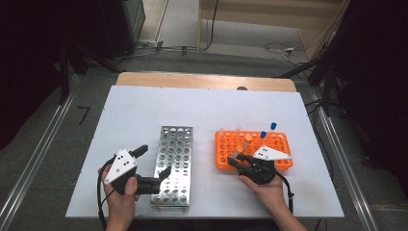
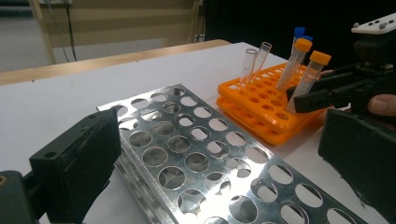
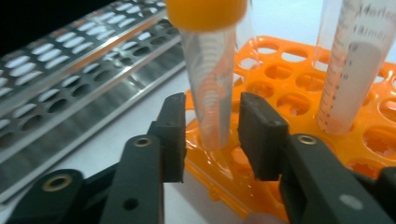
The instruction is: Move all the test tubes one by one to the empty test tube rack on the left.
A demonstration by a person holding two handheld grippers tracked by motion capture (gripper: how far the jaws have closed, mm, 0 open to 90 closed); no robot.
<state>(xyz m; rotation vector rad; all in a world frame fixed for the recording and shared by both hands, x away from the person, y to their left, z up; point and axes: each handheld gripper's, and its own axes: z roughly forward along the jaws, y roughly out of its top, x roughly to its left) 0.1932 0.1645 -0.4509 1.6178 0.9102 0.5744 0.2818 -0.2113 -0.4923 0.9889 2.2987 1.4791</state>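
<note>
— Well, look at the right gripper point(image 3: 209, 135): its jaws stand on either side of the orange-capped tube point(image 3: 210, 79), low on its body, with a sliver of gap on each side. Not pinching yet, as far as I can see.

— And that tube sits in the orange rack point(image 3: 299, 88), at the corner nearest the jaws?

— Yes, upright in its hole. If the pads close off-centre, I'd guess they tip it against the rim, or drag the whole rack along.

— What about the second tube point(image 3: 348, 70)?

— Just beyond the far pad, apart from it. A sideways pull could knock it; straight up looks free.

— And the left gripper point(image 2: 224, 154)?

— Jaws spread wide, nothing between them, with the metal rack point(image 2: 205, 154) lying ahead of them. Open holes all over it, and bare table point(image 1: 134, 110) between the two racks.

— So room enough to carry across.

— Likely, provided the lift clears the orange rim first.
</note>
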